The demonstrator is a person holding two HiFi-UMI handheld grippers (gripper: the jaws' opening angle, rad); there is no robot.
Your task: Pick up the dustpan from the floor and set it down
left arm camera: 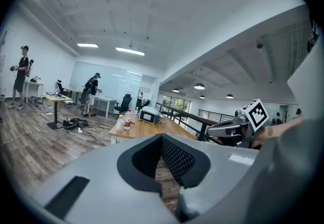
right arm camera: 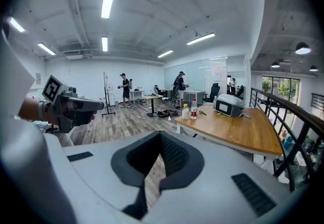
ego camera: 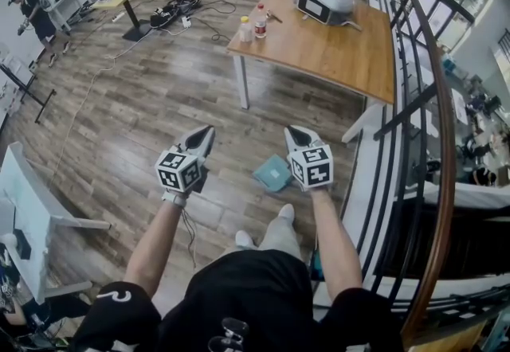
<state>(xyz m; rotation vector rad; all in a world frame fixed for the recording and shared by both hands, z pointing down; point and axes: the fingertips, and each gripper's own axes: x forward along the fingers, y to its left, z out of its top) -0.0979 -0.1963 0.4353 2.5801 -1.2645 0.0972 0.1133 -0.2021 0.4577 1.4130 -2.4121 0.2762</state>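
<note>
1. The one teal dustpan [ego camera: 272, 174] lies flat on the wooden floor [ego camera: 143, 103], just ahead of the person's feet and partly tucked under the right gripper [ego camera: 291, 131] as seen from the head view.
2. There are two grippers. The left gripper [ego camera: 209, 129] and the right one are held side by side above the floor and tipped slightly down. Each has its jaws pressed together with nothing between them, which looks to me like a resting pose.
3. With the dustpan down and neither gripper on it, this fits either the moment ahead of a pick-up or the one after a set-down.
4. One table [ego camera: 335, 48] stands beyond, carrying two bottles [ego camera: 245, 28] and one white device [ego camera: 325, 1].
</note>
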